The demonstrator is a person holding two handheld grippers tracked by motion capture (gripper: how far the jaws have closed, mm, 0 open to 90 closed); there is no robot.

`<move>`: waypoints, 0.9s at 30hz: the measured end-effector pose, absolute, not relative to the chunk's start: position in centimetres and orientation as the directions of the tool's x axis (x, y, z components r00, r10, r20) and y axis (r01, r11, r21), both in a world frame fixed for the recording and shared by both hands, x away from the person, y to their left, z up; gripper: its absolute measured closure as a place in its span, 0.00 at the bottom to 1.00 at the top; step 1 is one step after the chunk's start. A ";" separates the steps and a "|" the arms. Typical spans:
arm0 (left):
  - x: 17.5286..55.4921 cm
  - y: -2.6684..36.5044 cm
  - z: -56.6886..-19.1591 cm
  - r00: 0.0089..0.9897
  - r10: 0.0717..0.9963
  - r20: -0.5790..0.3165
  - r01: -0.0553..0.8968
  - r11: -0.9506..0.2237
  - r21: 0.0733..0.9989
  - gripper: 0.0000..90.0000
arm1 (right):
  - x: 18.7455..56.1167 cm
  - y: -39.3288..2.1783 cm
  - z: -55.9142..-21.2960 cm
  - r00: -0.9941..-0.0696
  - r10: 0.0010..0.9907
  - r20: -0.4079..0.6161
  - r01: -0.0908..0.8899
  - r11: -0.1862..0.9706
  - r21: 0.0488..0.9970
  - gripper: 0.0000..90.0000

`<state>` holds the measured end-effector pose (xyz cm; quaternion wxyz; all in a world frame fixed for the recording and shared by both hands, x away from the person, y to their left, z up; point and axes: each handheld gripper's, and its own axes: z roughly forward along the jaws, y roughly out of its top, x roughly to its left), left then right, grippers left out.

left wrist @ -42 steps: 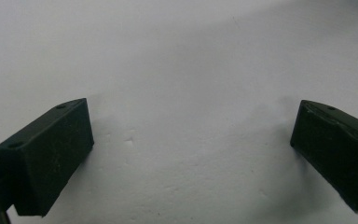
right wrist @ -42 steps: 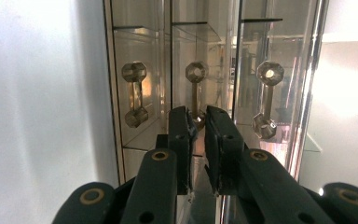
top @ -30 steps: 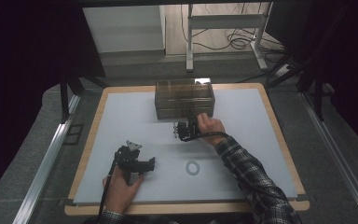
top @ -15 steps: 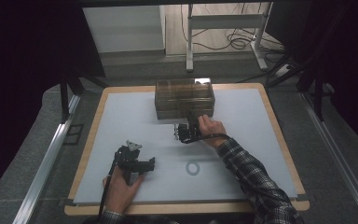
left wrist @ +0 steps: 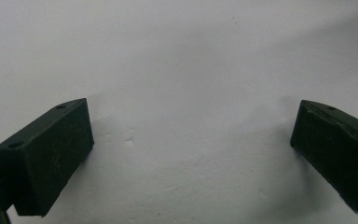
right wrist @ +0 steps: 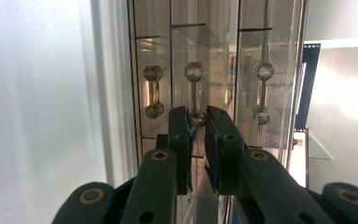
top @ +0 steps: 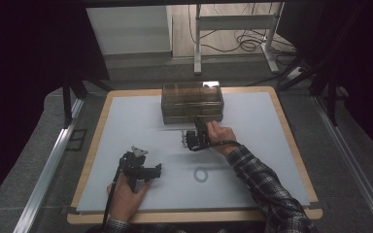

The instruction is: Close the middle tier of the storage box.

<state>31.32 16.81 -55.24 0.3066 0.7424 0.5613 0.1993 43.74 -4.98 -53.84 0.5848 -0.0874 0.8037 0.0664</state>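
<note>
small ring lies on mat, near drawer box.

Glossy clear plastic drawer box (tinted brown), matt white tabletop.

Right gripper clamped on the middle handle — clear drawer box close ahead.

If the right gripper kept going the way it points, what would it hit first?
Probably the middle drawer handle of the clear drawer box; the right gripper has its jaws nearly shut right at it, though contact is unclear.
</note>
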 end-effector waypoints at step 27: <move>31.3 16.8 -55.2 0.291 0.956 -0.048 0.711 -0.182 0.679 0.00 | 43.1 -4.9 -53.8 -0.294 -0.086 -0.952 -0.228 0.973 -0.017 0.84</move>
